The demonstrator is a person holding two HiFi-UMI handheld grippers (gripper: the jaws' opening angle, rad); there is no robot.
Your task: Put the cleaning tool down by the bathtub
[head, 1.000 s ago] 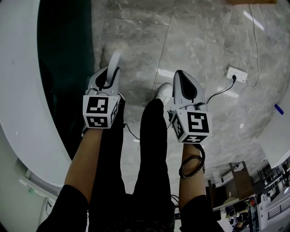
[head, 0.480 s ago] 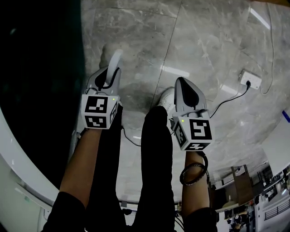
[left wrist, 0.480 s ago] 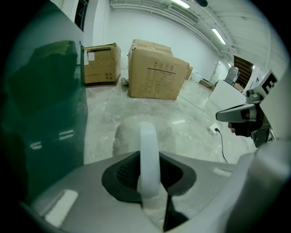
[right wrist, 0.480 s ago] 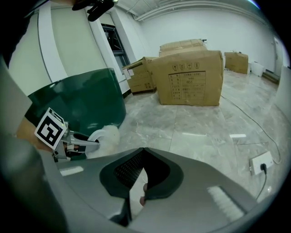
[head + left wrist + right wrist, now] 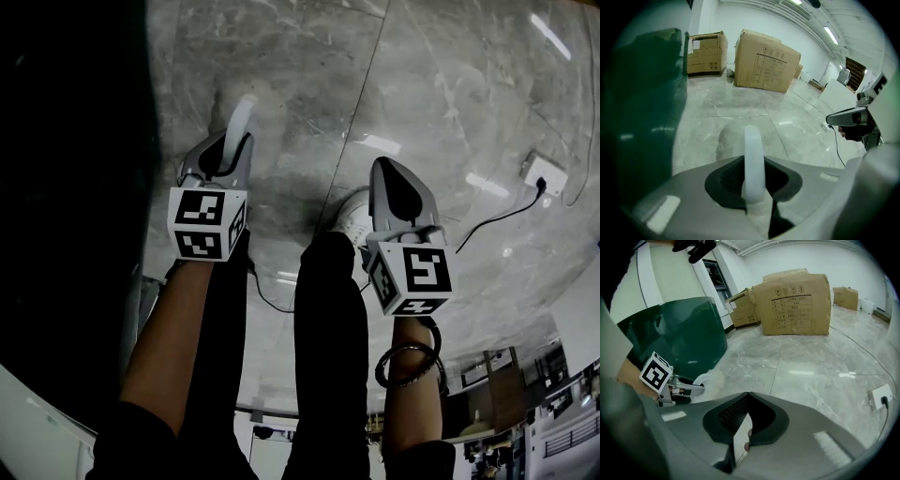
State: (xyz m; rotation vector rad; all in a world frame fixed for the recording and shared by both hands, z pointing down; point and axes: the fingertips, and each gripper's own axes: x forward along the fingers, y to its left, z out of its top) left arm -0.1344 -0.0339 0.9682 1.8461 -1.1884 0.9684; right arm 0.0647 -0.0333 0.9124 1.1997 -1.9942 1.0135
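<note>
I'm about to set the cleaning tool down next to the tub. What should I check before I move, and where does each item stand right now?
1. Left gripper shut on the cleaning tool by its white handle: ok.
2. Right gripper shut, empty and apart from the tool: ok.
3. Bathtub close by on the left gripper's left: ok.
4. Bare floor ahead, beside the tub: ok.
5. Tool's fluffy head touching the floor: cannot tell.
6. Power strip and its cable off to the right, away from the drop spot: ok.
</note>
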